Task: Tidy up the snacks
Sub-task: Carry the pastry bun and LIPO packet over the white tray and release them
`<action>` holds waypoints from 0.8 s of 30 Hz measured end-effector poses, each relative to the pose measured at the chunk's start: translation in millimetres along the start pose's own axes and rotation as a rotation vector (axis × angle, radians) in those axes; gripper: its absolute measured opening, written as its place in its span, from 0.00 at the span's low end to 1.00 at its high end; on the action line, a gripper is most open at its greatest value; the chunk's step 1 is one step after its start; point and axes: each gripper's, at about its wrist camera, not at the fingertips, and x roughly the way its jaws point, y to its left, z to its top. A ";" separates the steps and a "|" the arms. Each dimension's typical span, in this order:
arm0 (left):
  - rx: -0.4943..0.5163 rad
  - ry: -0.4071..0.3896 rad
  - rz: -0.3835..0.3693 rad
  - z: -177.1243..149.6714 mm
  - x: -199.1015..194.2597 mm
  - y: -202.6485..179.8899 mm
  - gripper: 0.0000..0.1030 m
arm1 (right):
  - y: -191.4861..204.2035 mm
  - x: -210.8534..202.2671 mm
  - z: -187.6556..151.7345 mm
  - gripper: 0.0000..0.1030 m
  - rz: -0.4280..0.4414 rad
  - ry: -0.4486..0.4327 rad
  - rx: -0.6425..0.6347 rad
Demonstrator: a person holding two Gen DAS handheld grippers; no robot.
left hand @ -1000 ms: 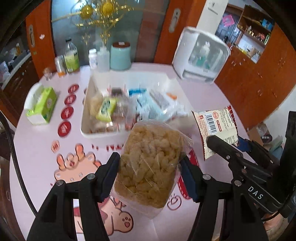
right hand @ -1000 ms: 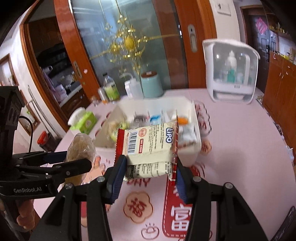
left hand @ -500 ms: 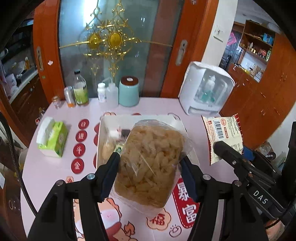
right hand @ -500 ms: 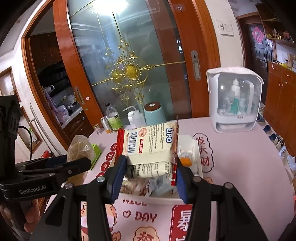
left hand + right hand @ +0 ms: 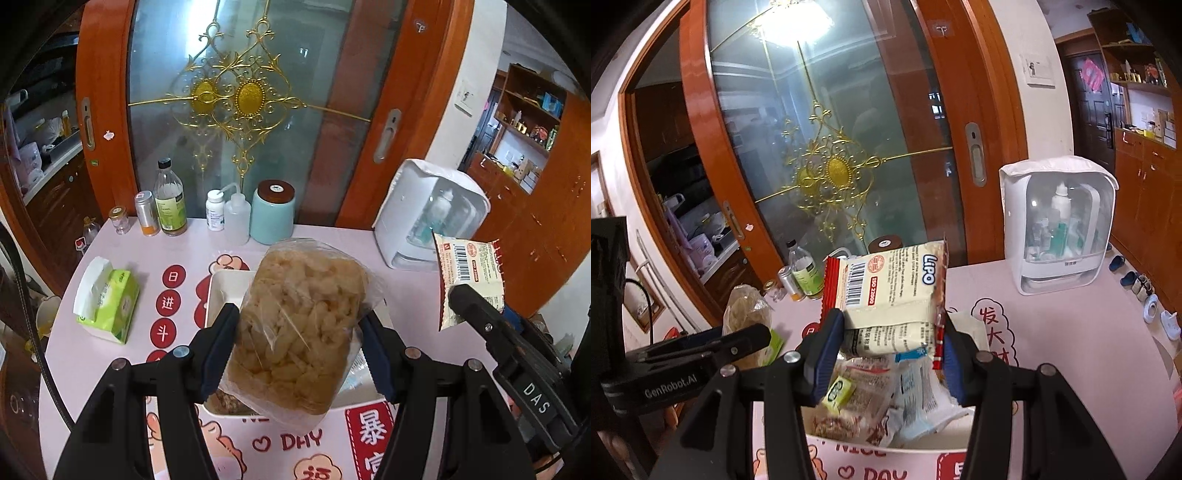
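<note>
My left gripper (image 5: pixel 299 350) is shut on a clear bag of pale crunchy snacks (image 5: pixel 299 325), held up above the white bin (image 5: pixel 218 291) on the pink table. My right gripper (image 5: pixel 886 350) is shut on a cream and red LiPO biscuit pack (image 5: pixel 890 288), lifted over the same white bin (image 5: pixel 923 441), which holds several wrapped snacks (image 5: pixel 886 398). The LiPO pack (image 5: pixel 469 273) and the right gripper's arm show at the right of the left wrist view. The snack bag (image 5: pixel 746 310) and the left gripper show at the left of the right wrist view.
A green tissue box (image 5: pixel 107 299) lies left of the bin. Bottles (image 5: pixel 168 203), a squeeze bottle (image 5: pixel 236 218) and a teal canister (image 5: pixel 273 214) line the table's far edge by the glass door. A white cabinet with bottles (image 5: pixel 432 218) stands at the far right.
Both grippers have risen with their packs and tilted up, so the door fills more of each view. The bin has slid down under the held packs.
</note>
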 end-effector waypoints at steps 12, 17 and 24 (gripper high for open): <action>0.014 0.090 0.029 -0.8 71.7 10.4 0.62 | 0.8 63.3 -0.7 0.49 -0.062 0.073 0.026; 0.009 0.122 0.035 -6.4 98.2 15.9 0.62 | -0.7 89.1 -6.7 0.49 -0.095 0.111 0.019; 0.029 0.117 0.088 -11.9 121.9 20.1 0.85 | -6.9 120.9 -18.0 0.55 -0.074 0.194 0.029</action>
